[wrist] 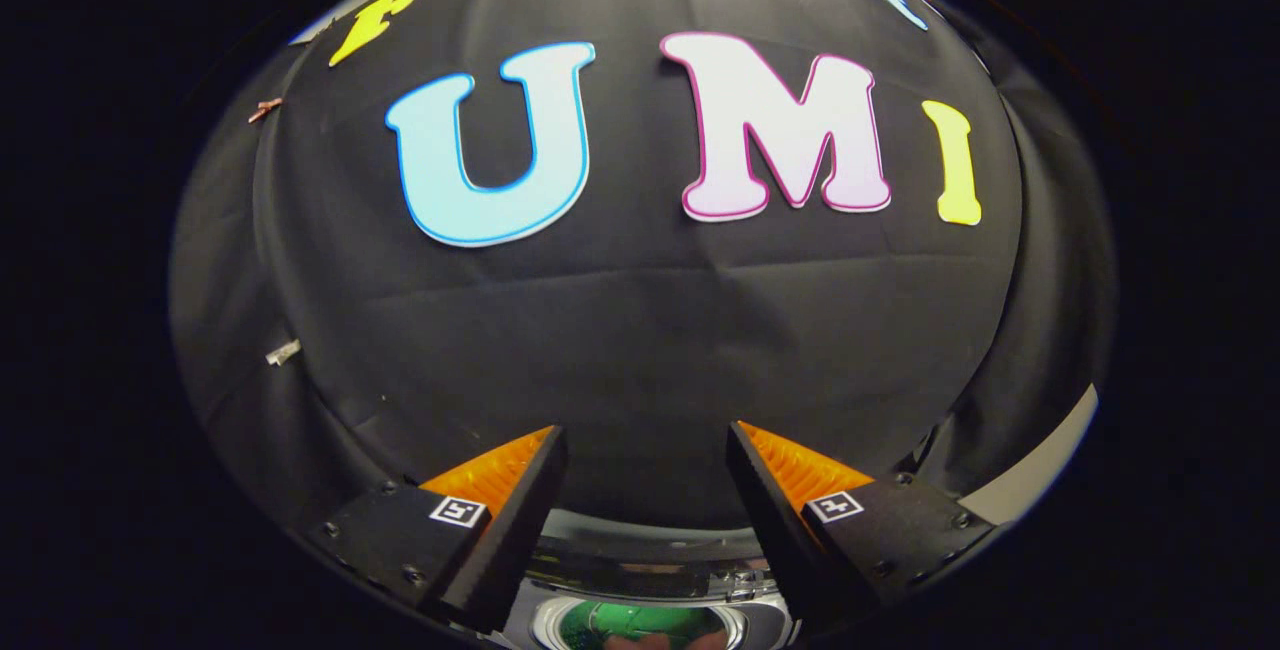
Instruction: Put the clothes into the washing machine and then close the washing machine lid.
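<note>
- The gripper (645,440) points at the booth's black cloth wall (640,330), with its two fingers spread well apart and nothing held between them.
- Each finger (505,520) shows a ribbed inner pad (490,475) and carries a small square marker tag (457,511) on its upper face; both pads are bare, touching no fabric.
- The washing machine (640,575) sits low between the fingers, beneath them rather than ahead, so that only its top part can be seen.
- A shiny, pale rim runs across the gap between the fingers, and below it lies a rounded window (630,625) with a green gleam inside.
- Something pinkish shows at the lower edge of that window; whether it is the clothes cannot be told.
- Whether the machine's lid is up or down cannot be told from this angle.
- A pale strip of surface (1040,465) curves past the outer side of the right finger, near the foot of the wall.
- Two small clips (265,110) are fastened to the cloth, off to the left of the left finger and higher up the wall.
</note>
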### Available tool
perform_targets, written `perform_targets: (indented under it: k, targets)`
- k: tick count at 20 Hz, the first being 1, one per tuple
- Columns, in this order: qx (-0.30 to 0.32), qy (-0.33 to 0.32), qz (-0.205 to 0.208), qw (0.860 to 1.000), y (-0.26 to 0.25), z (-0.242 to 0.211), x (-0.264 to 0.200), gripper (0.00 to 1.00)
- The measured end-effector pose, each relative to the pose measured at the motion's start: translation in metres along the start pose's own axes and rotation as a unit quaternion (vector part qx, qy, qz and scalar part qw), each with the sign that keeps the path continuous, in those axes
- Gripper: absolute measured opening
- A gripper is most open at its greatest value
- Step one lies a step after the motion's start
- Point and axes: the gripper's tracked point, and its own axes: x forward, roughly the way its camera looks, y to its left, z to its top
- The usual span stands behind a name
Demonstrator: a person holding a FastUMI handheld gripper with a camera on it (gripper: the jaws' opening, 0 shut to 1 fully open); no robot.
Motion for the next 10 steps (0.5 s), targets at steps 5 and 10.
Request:
perform_targets:
  k: [5,10]
  targets:
    - [-0.038,0.084,-0.021,0.996,-0.015,-0.07,0.027,1.0]
    - [-0.03,0.107,-0.006,0.994,-0.017,-0.103,0.015,1.0]
